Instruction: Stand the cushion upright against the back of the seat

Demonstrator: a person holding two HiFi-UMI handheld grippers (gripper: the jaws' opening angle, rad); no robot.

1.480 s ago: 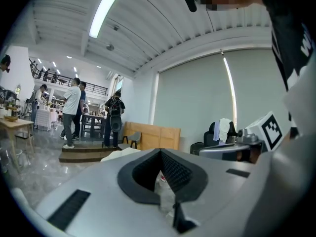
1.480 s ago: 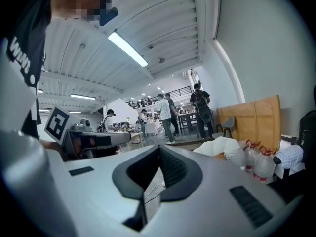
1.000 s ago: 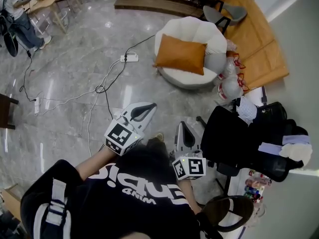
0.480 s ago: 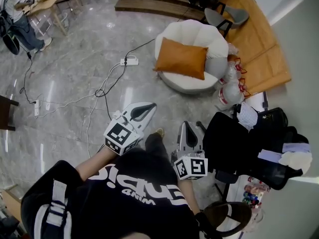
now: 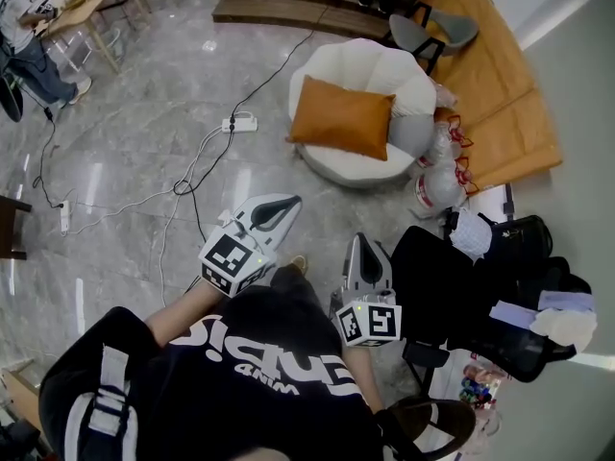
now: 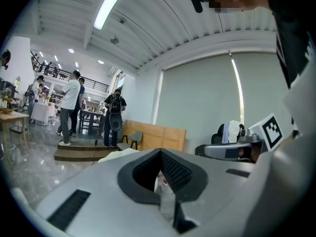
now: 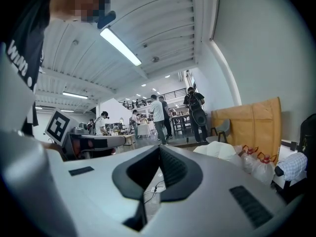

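An orange cushion [image 5: 343, 118] lies flat, slightly tilted, on a round white seat [image 5: 357, 60] across the marble floor in the head view. My left gripper [image 5: 286, 204] and right gripper [image 5: 356, 245] are held side by side in front of my body. Both point toward the seat from well short of it, and both are shut with nothing between the jaws. In the left gripper view the shut left gripper [image 6: 160, 151] hides most of the seat [image 6: 121, 153]. Past the shut right gripper [image 7: 159, 148], the seat's white back [image 7: 217, 149] shows in the right gripper view.
A power strip [image 5: 238, 123] and cables trail over the floor left of the seat. A grey cushion [image 5: 415, 129] and water jugs [image 5: 434, 173] sit at its right. A black office chair [image 5: 461, 277] piled with clothes stands close on my right. People stand at tables [image 5: 34, 22] far left.
The view has shifted forward: the seat and cushion sit a little nearer and more to the left. Both grippers keep the same pose in front of me, still shut.
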